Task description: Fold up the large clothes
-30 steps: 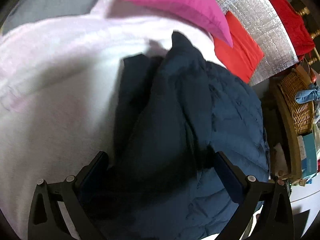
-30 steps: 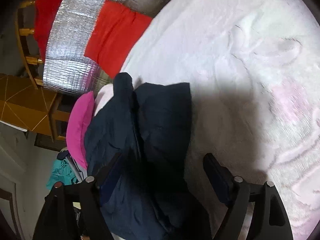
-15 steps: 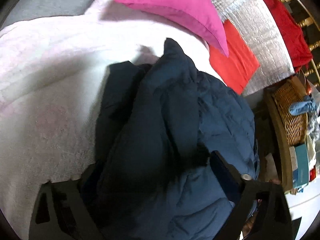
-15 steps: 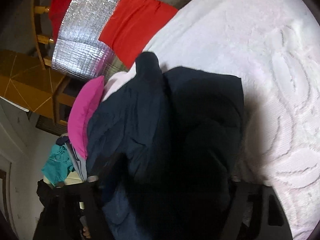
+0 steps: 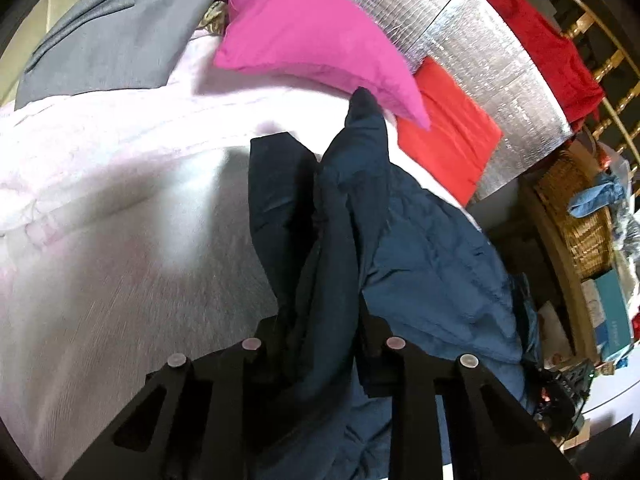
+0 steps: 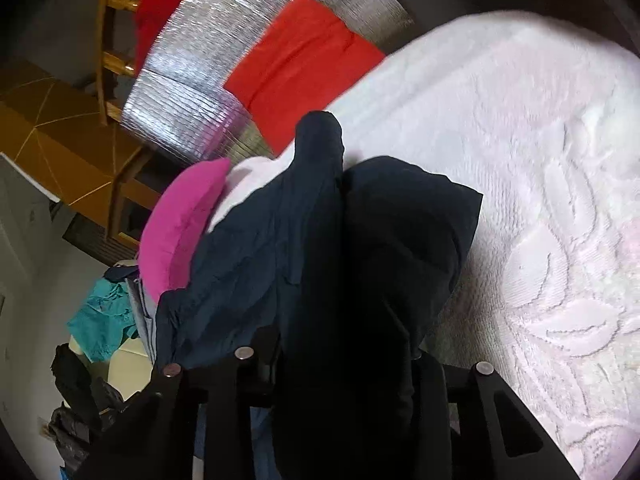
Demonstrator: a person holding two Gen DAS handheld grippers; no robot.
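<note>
A navy padded jacket [image 5: 420,272] lies bunched on a pale pink-white bedspread [image 5: 120,220]. In the left wrist view my left gripper [image 5: 320,332] has a thick fold of the jacket between its fingers; its jaws are closing and pinch the fabric, which rises from the bed. In the right wrist view the same jacket [image 6: 248,264] fills the gap of my right gripper [image 6: 344,344]. Its jaws are also closing, pressed on a dark wad of cloth. One sleeve end sticks up at the far side [image 6: 320,128]. The fingertips are hidden by fabric.
A magenta pillow [image 5: 312,36] and a grey garment [image 5: 108,36] lie at the bed's far end. Red cloth [image 5: 444,140] rests on a silver foil mat [image 5: 472,40]. A wicker basket [image 5: 576,208] stands beside the bed. The bedspread [image 6: 540,160] stretches right of the jacket.
Both grippers went from wide open around the jacket to closed on folds of it. Both have lifted, pulling the fabric up off the bedspread.
</note>
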